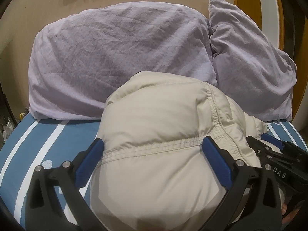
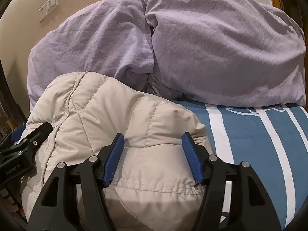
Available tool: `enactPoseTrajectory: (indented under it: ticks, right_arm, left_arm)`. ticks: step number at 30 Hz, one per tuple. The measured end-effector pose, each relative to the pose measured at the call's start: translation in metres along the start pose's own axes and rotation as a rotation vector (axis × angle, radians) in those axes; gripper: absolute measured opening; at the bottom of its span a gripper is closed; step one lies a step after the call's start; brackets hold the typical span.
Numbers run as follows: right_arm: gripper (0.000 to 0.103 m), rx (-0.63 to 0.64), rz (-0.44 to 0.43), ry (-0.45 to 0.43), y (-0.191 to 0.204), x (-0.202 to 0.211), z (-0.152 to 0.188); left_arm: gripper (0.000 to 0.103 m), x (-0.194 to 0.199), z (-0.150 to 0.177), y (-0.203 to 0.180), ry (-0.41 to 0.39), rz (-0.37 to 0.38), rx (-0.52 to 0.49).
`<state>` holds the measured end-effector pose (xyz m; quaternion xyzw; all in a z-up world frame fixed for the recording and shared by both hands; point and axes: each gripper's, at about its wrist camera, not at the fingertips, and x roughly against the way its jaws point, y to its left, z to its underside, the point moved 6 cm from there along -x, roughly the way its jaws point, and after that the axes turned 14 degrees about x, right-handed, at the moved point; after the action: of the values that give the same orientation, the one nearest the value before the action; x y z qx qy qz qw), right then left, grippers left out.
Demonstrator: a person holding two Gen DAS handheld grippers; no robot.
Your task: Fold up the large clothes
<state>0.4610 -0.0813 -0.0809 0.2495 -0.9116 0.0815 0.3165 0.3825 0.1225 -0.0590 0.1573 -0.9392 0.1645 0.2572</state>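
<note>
Beige padded jacket (image 1: 154, 134) bundled on the striped bed (image 2: 250, 134), pillows (image 1: 115, 57) at 12 o'clock. Left gripper (image 1: 152, 152) and right gripper (image 2: 154, 150): jaws wide, straddling the bulk, not visibly pinching. Risk: slippery padding springs open, undoing the fold.

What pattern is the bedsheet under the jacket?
The bedsheet is blue with white stripes, clearest in the right wrist view, right of the beige jacket.

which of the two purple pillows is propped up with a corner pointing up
The right-hand pillow: it leans tilted, one corner poking upward. The larger left pillow lies flat behind the beige jacket.
</note>
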Motion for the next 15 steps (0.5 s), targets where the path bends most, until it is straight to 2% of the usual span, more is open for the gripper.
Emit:
enactPoseTrajectory:
  ticks: [5,9,12,15]
  right_arm:
    - [0.073,-0.022,-0.003,0.024,-0.004,0.001,-0.003]
    - [0.095,-0.023,0.024,0.033,-0.005,0.028,0.002]
    - [0.1,-0.013,0.027,0.029,0.0,0.06,0.011]
    - [0.102,-0.017,0.021,0.036,0.004,0.089,0.024]
  left_arm:
    - [0.101,0.002,-0.001,0.001,0.006,-0.006,0.005]
    - [0.101,0.025,0.003,0.011,0.019,0.011,0.042]
    - [0.101,0.054,0.011,0.02,0.017,0.016,0.045]
    - [0.101,0.089,0.023,0.027,-0.005,-0.021,-0.003]
